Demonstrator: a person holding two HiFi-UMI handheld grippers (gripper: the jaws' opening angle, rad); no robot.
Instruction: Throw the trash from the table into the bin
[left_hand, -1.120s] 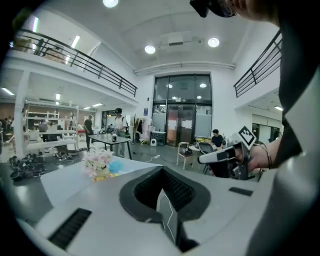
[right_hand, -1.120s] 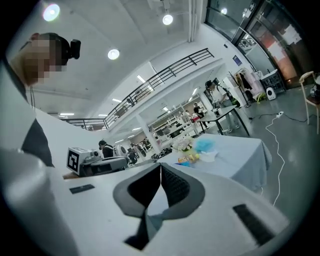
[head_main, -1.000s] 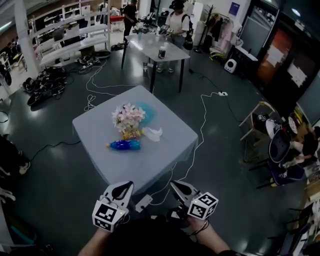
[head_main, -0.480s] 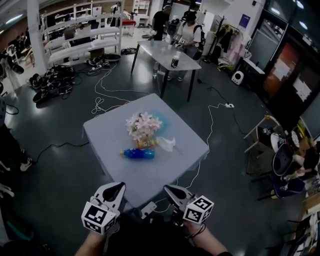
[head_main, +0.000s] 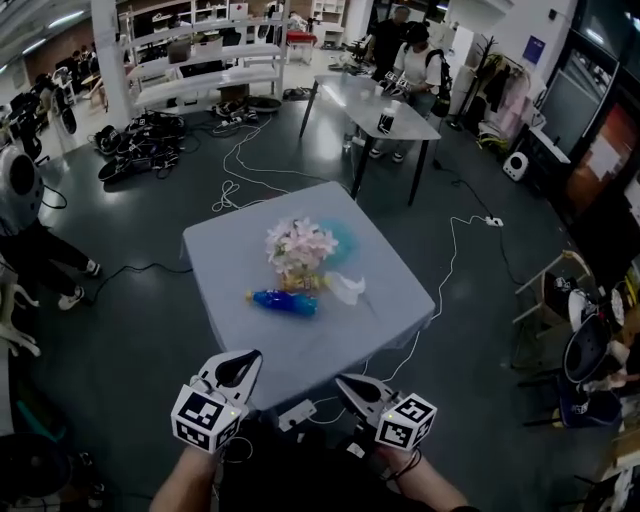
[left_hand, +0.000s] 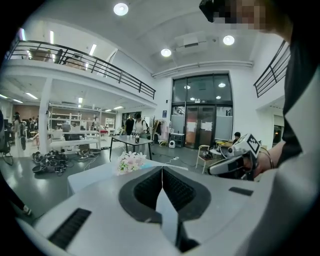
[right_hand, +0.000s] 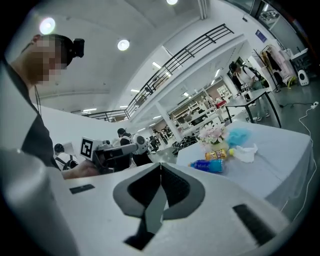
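While left claw (head_main: 245, 362) and right claw (head_main: 345, 383) are closed empty, the blue bottle (head_main: 283, 300) lies near white tissue (head_main: 347, 289).

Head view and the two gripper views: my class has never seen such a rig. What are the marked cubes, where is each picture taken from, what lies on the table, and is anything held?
No robot: a person holds a two-jaw tool in each hand; the cubes belong to them. The head view looks down from the person's head at the left tool and right tool. Each gripper view rides on one tool, looking along its jaws. On the table lie a blue bottle, a yellow packet and a white tissue, beside flowers. Both tools are shut, empty.
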